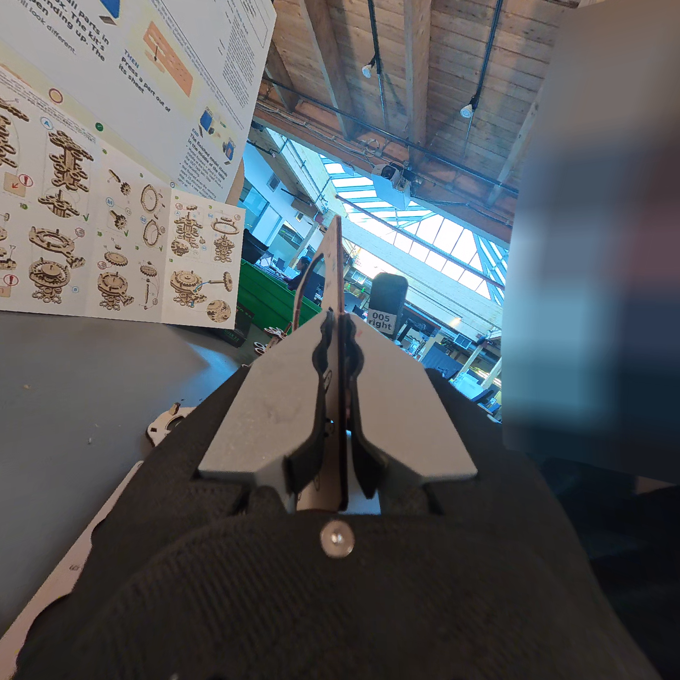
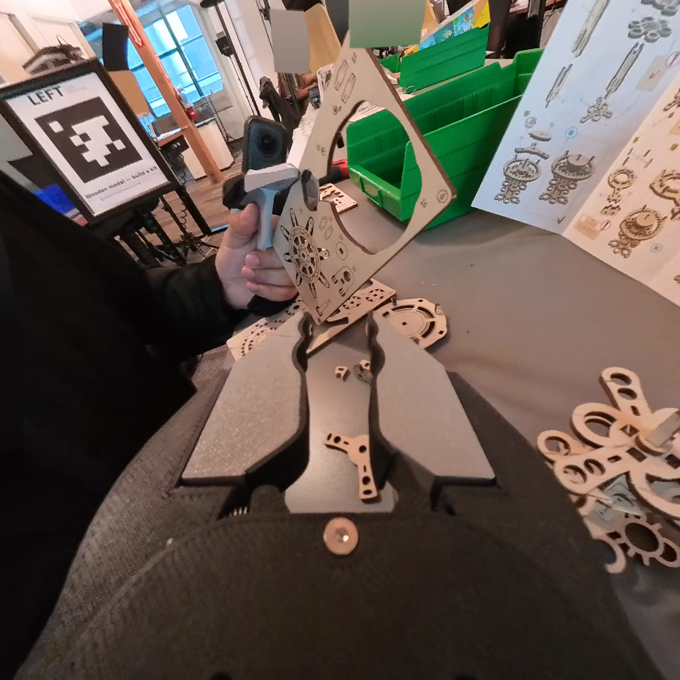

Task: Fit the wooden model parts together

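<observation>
Right wrist view: left gripper [image 2: 294,191] clamps wooden sheet [image 2: 371,184] aloft; right gripper [image 2: 336,331] wide, empty. Step, likely: part extraction. Next: push wheel part [image 2: 303,254] out.

Left claw [image 1: 336,320] clamps the wooden sheet [image 1: 333,257] edge-on

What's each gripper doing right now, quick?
Left gripper: shut on the wooden parts sheet, held up off the table.
Right gripper: open, holding nothing.
</observation>
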The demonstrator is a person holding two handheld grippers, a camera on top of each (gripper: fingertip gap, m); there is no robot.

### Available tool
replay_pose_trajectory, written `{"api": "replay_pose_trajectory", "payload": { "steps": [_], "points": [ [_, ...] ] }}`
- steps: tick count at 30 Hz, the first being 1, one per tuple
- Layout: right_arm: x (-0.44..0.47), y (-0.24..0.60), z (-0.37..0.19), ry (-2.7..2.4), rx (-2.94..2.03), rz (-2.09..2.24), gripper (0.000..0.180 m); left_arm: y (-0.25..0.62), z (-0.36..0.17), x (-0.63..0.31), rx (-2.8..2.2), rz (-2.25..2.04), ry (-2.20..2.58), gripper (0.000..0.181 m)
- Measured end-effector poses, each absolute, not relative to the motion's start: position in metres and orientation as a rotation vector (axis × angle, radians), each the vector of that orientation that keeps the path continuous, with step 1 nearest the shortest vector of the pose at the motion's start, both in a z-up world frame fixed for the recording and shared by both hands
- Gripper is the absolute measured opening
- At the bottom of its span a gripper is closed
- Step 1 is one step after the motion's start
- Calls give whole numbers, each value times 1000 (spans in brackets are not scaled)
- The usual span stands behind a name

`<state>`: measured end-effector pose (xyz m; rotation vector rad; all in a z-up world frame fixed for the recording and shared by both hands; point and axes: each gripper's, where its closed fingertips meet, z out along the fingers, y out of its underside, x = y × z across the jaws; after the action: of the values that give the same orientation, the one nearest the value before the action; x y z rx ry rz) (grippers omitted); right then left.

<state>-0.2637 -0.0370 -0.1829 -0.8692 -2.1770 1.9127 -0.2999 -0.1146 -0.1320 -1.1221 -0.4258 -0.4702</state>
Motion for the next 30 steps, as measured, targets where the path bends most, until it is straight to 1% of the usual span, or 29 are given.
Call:
{"api": "replay_pose_trajectory", "payload": {
  "steps": [5, 12, 20, 24, 26, 27, 28, 30],
  "points": [
    [-270, -33, -186, -2165, -870, 1878, 28, -115, -132, -301, -1119, -474, -431, 2],
    [-279, -36, -188, -2141, -892, 1869, 43, -115, -132, -301, -1112, -491, -431, 2],
    [-288, -51, -184, -2101, -936, 1927, 48, -113, -132, -296, -1110, -542, -409, 2],
    [-289, -57, -182, -2085, -942, 1974, 37, -110, -132, -294, -1116, -562, -403, 2],
    [-288, -57, -181, -2093, -939, 2007, 28, -108, -133, -292, -1126, -577, -401, 2],
    [-287, -56, -180, -2093, -934, 2016, 18, -107, -134, -291, -1131, -584, -402, 2],
    [-287, -54, -178, -2086, -930, 2026, 13, -106, -134, -291, -1131, -590, -403, 2],
    [-283, -53, -171, -2077, -924, 2097, 9, -105, -134, -292, -1132, -595, -408, 2]
  ]
}}
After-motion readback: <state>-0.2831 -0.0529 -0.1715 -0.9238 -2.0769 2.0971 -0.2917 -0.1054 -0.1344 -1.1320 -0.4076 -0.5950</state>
